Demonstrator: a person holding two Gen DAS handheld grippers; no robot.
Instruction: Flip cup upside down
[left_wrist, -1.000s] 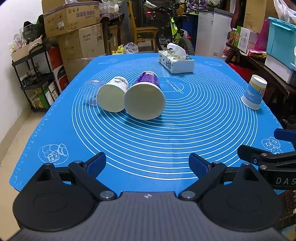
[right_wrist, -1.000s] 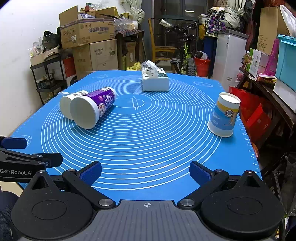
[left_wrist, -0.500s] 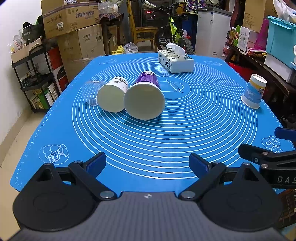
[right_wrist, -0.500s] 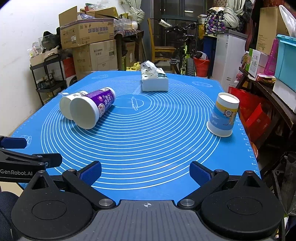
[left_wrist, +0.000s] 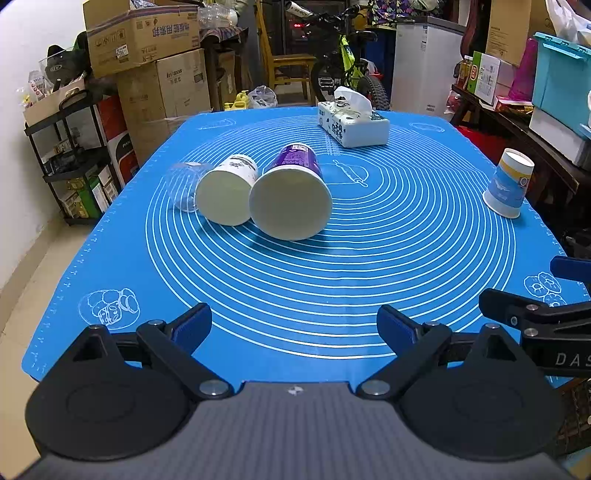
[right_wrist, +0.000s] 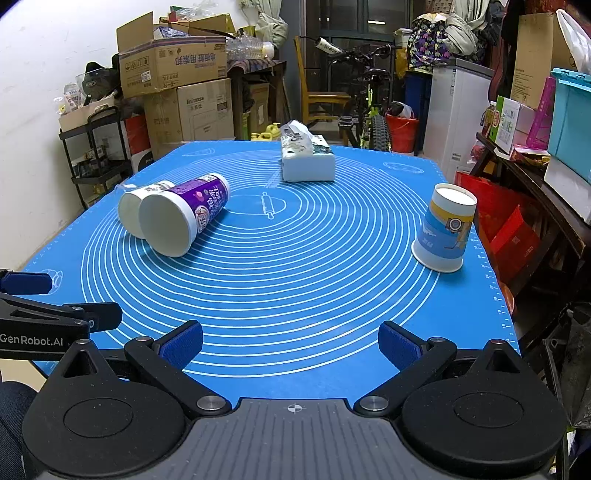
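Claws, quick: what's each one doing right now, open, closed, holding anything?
Left claw: open, holding nothing, above the near edge of the blue mat.
Right claw: open, holding nothing.

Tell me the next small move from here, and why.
Probably advance the left gripper toward the purple cup. It lies on its side on the blue mat, mouth toward the camera, touching the white cup. The blue-and-yellow cup already stands upside down. Both grippers are open and hold nothing.
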